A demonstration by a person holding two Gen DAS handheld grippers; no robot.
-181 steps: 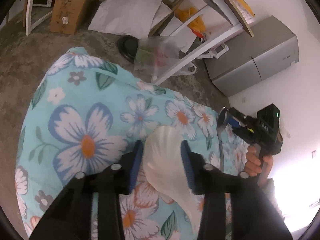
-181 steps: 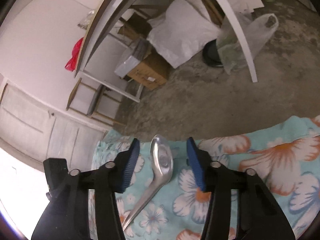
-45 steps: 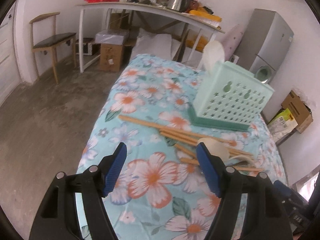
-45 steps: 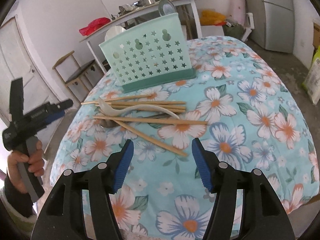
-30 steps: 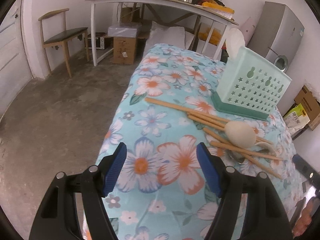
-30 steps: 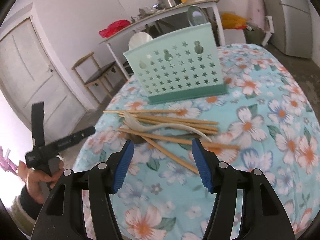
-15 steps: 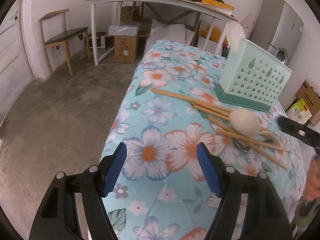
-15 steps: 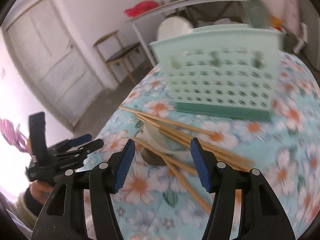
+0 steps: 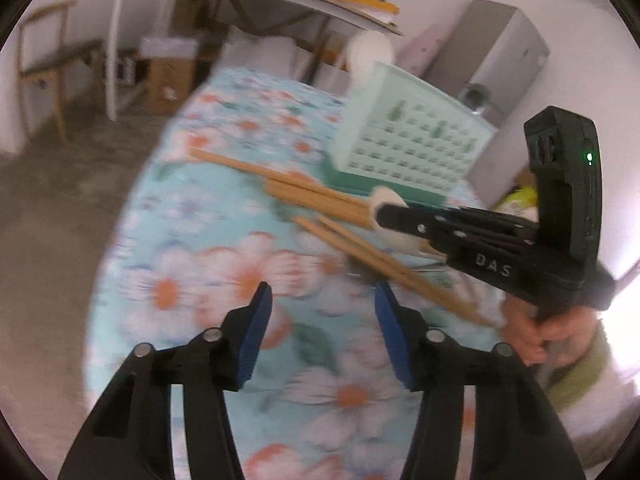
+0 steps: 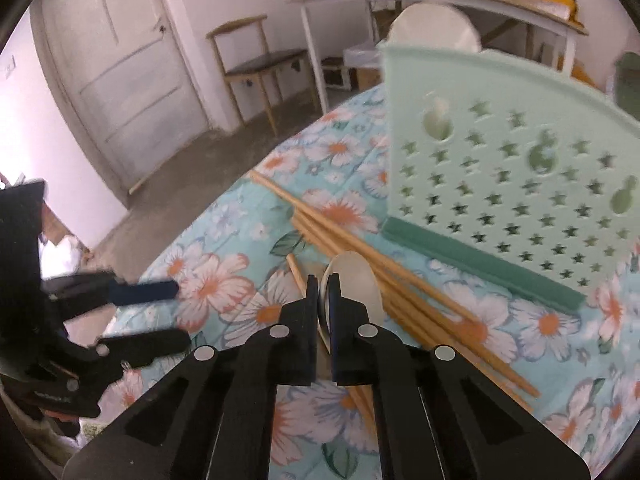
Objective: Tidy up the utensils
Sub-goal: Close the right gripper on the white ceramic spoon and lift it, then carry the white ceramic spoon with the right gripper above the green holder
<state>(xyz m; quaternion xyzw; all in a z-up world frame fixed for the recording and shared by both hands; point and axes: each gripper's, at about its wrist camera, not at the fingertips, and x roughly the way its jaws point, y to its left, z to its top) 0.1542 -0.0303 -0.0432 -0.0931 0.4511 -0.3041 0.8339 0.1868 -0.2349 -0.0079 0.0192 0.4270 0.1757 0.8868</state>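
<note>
The right hand-held gripper (image 10: pixel 325 280) is clamped down on the white spoon (image 10: pixel 356 280), pinching the edge of its bowl right where it lies on the chopsticks (image 10: pixel 404 296), just in front of the rack (image 10: pixel 500 168). That is a thin bite on a curved, glossy rim, and that is the worry: as the spoon lifts, the bowl can pivot between the pads or squirt out sideways, dropping back onto the pile near the rack. The handle runs back under the gripper and seems to thread among the sticks, so a quick pull may drag a chopstick along or roll several toward the worktop (image 10: pixel 224 280) edge on the side away from the rack.

The left hand-held gripper (image 9: pixel 320 332) is empty and closing on nothing, its pads over bare cloth short of the sticks, farther from the rack than the spoon. Both tools crowd the same small heap, so a bump between them is a real risk.

A white spoon (image 10: pixel 434 26) already stands in the rack; a tilted drop could knock it.
</note>
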